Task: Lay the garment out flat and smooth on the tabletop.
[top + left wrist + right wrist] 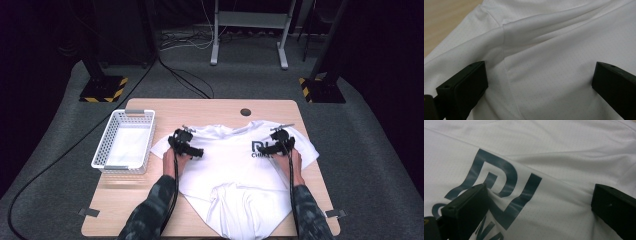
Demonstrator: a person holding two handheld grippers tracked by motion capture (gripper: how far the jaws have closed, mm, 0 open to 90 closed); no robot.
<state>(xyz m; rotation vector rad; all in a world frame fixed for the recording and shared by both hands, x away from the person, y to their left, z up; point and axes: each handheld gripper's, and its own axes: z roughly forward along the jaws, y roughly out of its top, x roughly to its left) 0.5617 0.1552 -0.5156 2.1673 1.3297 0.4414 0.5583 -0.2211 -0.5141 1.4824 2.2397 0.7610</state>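
A dim recording lab or studio is serving as the setting: a lone wooden table [150,107] is standing on grey carpet [50,150], with black surroundings closing in on every side. Beyond the table's far edge, a white metal frame [248,31] is rising from the floor, and loose cables [185,42] are trailing across it. Two dark posts are standing on bases marked with yellow-and-black hazard tape [102,90], one off each far corner of the table.
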